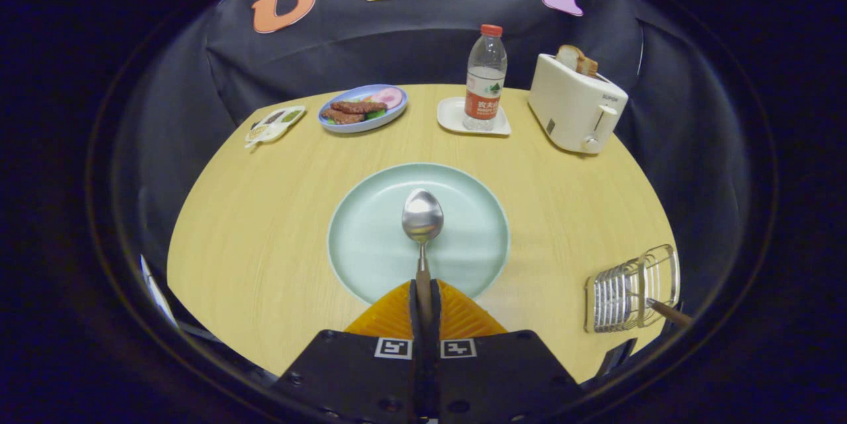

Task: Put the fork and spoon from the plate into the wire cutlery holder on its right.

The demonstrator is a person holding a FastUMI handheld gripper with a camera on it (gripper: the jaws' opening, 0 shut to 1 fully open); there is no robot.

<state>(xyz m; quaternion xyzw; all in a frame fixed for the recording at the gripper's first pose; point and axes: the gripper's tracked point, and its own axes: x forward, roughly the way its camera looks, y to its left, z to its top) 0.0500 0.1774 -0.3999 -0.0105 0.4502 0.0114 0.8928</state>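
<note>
The spoon (423, 215) is gripped by its handle between the clenched fingers of the gripper (423, 301), bowl pointing far over the plate (370, 245); the wire cutlery holder (628, 292) is seen near right, a brown handle already inside

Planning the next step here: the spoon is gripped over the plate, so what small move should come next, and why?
Probably carry the spoon right, toward the wire cutlery holder. The tool is shut on the spoon's handle, its bowl pointing ahead over the pale green plate. A brown handle, likely the fork's, already sticks out of the holder, so the spoon seems to be what is left.
</note>
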